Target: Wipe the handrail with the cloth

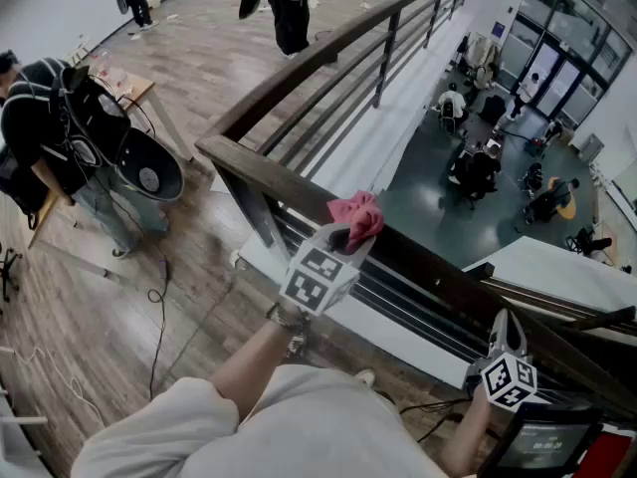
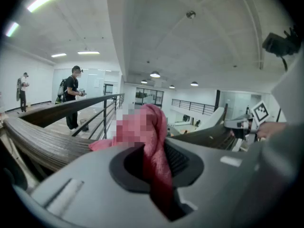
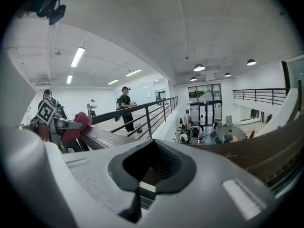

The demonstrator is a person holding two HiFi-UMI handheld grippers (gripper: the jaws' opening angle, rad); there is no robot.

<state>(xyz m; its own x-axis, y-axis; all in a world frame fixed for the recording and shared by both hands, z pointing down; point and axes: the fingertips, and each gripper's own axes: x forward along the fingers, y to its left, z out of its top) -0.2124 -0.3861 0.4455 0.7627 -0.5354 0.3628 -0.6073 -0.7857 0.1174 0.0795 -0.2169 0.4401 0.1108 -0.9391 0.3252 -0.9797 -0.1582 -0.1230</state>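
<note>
Centre of head view: left claw (image 1: pixel 350 235) clamped tight on pink cloth (image 1: pixel 358 212), wad sitting on top of wooden handrail (image 1: pixel 261 175), likely so cloth face rubs rail. Lower right: right claw (image 1: pixel 505 325) jaws together, empty, idle near rail, clear of wiping path.

I stand on a mezzanine in a large office-style building. There is plank floor (image 1: pixel 95 302) underfoot and a wooden handrail (image 1: pixel 289 179) on metal bars (image 1: pixel 383 68) running toward 1 o'clock. Below lies a lobby (image 1: pixel 423 207) with seated people (image 1: pixel 476 169) and glass doors (image 1: pixel 557 73) at 2 o'clock.
</note>
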